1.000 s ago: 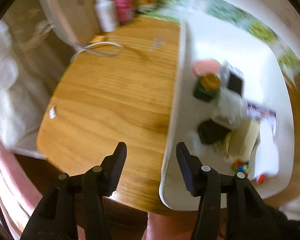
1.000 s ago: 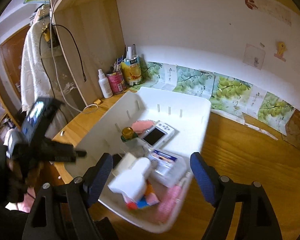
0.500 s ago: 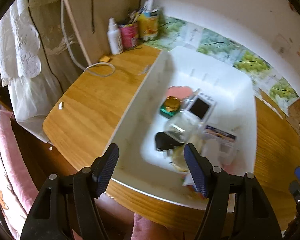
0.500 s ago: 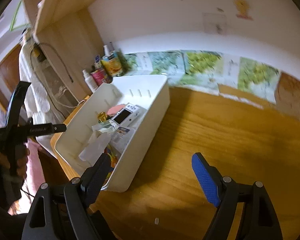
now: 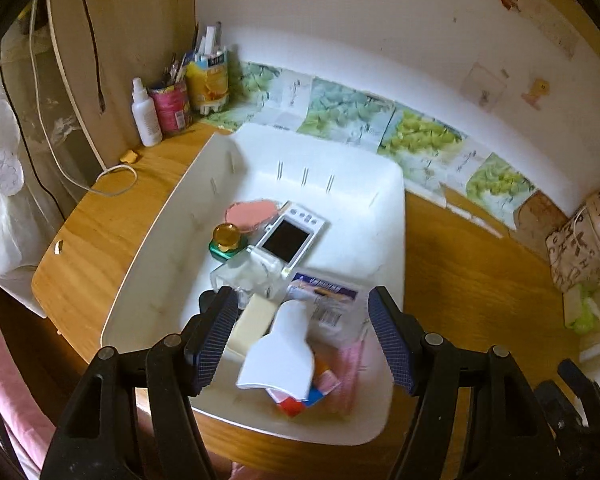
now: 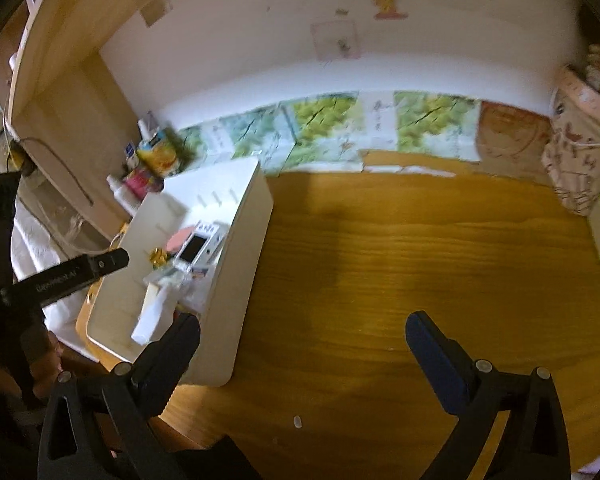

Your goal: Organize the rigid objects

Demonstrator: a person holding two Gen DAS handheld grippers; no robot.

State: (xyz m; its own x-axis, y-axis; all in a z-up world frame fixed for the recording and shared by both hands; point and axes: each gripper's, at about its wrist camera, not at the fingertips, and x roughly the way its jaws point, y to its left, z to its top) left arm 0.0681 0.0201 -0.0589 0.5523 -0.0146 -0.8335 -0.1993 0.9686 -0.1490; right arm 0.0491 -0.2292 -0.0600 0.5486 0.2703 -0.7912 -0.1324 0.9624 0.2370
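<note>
Two empty grippers: left wrist view shows the left gripper (image 5: 298, 334) open over the bin (image 5: 394, 208), its near end crowded with a white bottle (image 5: 282, 354); descend straight onto it, clear of neighbours. Right view alone shows bare desk (image 6: 400, 264) beneath the right gripper (image 6: 302, 350), jaws opening

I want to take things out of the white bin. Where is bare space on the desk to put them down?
The widest bare patch is the wooden desk right of the white bin, reaching to the patterned bag and back to the leaf pictures. A narrower strip lies left of the bin, beside the white cable. The bin's near end is crowded; its far end is bare.
</note>
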